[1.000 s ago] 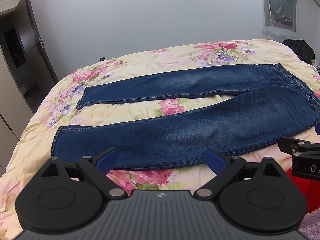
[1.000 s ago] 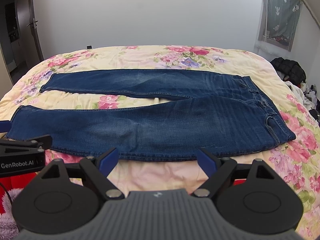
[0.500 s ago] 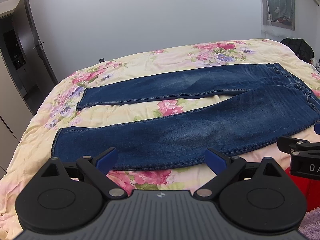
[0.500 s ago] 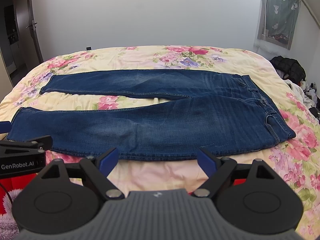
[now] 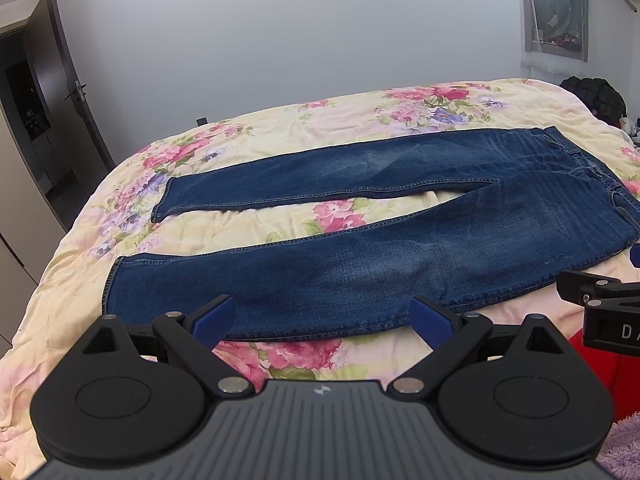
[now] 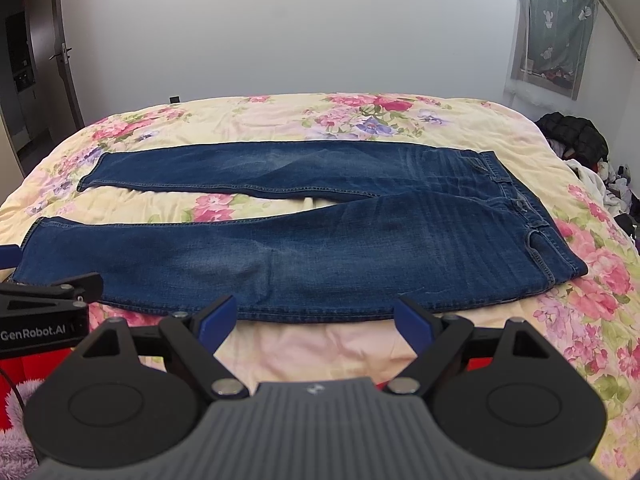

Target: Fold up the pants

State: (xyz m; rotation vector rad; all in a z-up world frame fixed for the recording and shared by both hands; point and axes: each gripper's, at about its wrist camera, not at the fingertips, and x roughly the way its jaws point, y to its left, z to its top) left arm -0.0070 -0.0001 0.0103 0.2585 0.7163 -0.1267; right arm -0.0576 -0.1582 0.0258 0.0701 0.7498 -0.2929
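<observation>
A pair of dark blue jeans (image 5: 360, 264) lies flat on the floral bedspread, waistband to the right, both legs stretched left and spread apart. It also shows in the right wrist view (image 6: 320, 252). My left gripper (image 5: 322, 316) is open and empty, just short of the near leg's lower edge. My right gripper (image 6: 316, 316) is open and empty, just short of the near edge at the thigh. Each gripper shows in the other's view, the right one (image 5: 600, 300) and the left one (image 6: 48, 304).
The bed (image 6: 400, 120) fills both views, with a white wall behind it. A dark door (image 5: 60, 92) stands at the left. A pile of clothes (image 6: 580, 148) lies beside the bed at the right. A curtained window (image 6: 556, 32) is at the upper right.
Both grippers have drifted very slightly; the jeans have not moved and both grippers stay open.
</observation>
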